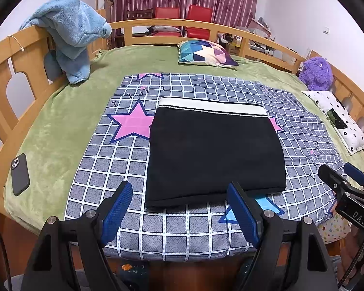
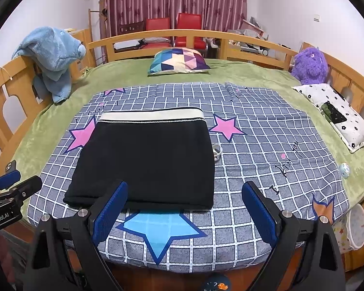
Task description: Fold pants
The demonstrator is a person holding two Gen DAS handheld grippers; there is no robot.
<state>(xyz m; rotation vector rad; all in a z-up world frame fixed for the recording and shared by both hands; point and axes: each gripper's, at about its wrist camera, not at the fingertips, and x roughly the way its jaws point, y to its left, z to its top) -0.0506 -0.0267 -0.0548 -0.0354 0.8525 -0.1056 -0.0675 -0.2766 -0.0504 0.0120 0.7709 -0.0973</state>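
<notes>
The black pants [image 1: 213, 150] lie folded into a flat rectangle on the grey checked sheet [image 1: 114, 169], white waistband [image 1: 211, 108] at the far edge. My left gripper [image 1: 182, 209] hovers open over the sheet's near edge, just short of the pants' near fold, nothing between its blue pads [image 1: 116, 209]. In the right wrist view the same pants [image 2: 148, 160] sit left of centre. My right gripper [image 2: 185, 212] stands open above a blue star print, also holding nothing. Each gripper shows at the other view's side: the right gripper [image 1: 339, 181], the left gripper [image 2: 14, 184].
A green blanket [image 1: 60, 126] covers the bed inside a wooden rail [image 1: 172, 23]. A phone [image 1: 20, 174] lies at the left, a blue fleece [image 1: 70, 34] hangs on the rail. A colourful pillow [image 1: 206, 53], a purple plush toy [image 1: 316, 72] and a spotted pillow [image 1: 337, 118] lie beyond.
</notes>
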